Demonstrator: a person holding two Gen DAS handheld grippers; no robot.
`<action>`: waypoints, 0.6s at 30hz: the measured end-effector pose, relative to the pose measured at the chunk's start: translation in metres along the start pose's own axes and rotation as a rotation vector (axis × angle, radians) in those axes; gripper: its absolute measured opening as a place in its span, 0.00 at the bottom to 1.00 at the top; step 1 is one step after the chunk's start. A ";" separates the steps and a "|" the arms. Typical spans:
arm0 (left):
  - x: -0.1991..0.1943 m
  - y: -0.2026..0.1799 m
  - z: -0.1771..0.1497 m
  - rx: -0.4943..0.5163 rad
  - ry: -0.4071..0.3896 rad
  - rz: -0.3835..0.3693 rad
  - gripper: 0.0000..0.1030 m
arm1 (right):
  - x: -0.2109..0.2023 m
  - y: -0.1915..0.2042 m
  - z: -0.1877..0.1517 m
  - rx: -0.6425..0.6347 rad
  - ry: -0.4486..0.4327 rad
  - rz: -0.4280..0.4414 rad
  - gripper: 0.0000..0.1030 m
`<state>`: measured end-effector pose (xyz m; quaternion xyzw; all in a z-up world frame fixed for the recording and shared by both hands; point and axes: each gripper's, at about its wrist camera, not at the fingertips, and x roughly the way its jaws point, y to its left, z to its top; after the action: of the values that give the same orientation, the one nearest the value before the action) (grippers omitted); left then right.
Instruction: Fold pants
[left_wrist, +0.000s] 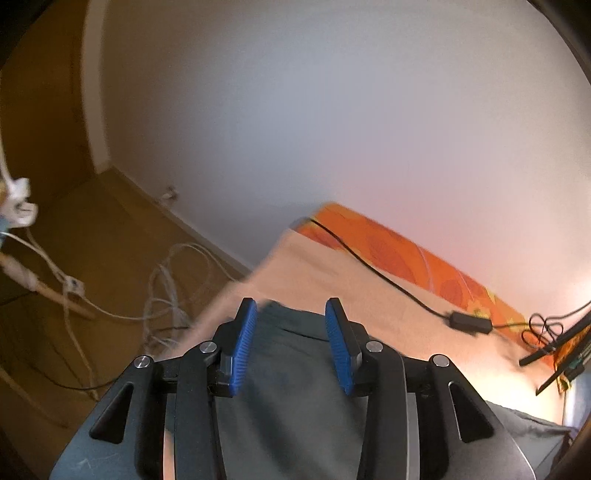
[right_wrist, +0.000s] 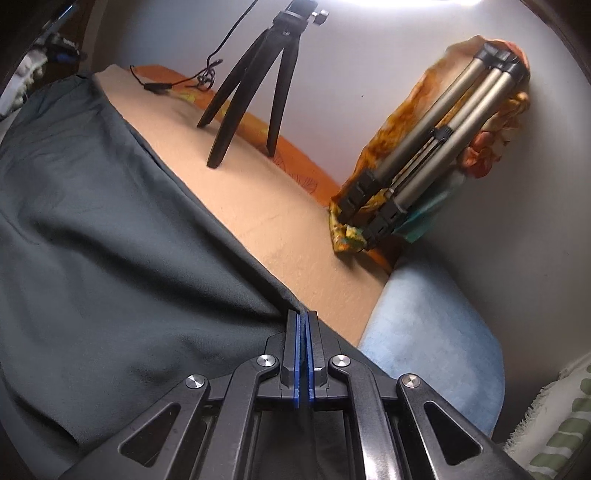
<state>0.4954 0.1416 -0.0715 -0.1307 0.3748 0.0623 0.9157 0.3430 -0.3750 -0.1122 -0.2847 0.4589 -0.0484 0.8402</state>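
**Ana:** Blue-padded left tongs sit right under the lens, pads apart, nothing pinched. Beneath them the dark grey-green cotton pants lie on the peach bed sheet. Beyond the pants a thin black cable crosses the sheet along the orange patterned border.

**Ben:** And the other view?

**Ana:** Right tongs are pressed together on the pants' edge, which runs taut up the sheet. Past the pants a small black tripod stands on the sheet; further right a folded silver tripod leans on colourful cloth, and a pale blue cushion lies beside the tongs.

**Ben:** So how should this fold go?

**Ana:** I'd say keep the right grip firm and low, and have the left tongs close on the matching edge before lifting, so both corners travel together and the cloth stays flat, clear of that cable.
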 end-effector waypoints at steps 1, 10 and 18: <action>-0.009 0.014 0.002 -0.020 -0.015 0.004 0.36 | 0.001 0.001 0.000 -0.006 0.005 -0.004 0.00; -0.011 0.082 -0.023 -0.077 0.061 -0.032 0.36 | 0.005 0.005 0.004 0.005 0.020 -0.002 0.00; 0.029 0.067 -0.043 -0.087 0.169 -0.069 0.47 | 0.006 0.018 0.009 -0.035 0.018 -0.017 0.00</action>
<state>0.4731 0.1941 -0.1346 -0.1879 0.4431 0.0355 0.8759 0.3510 -0.3584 -0.1221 -0.3027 0.4647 -0.0501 0.8306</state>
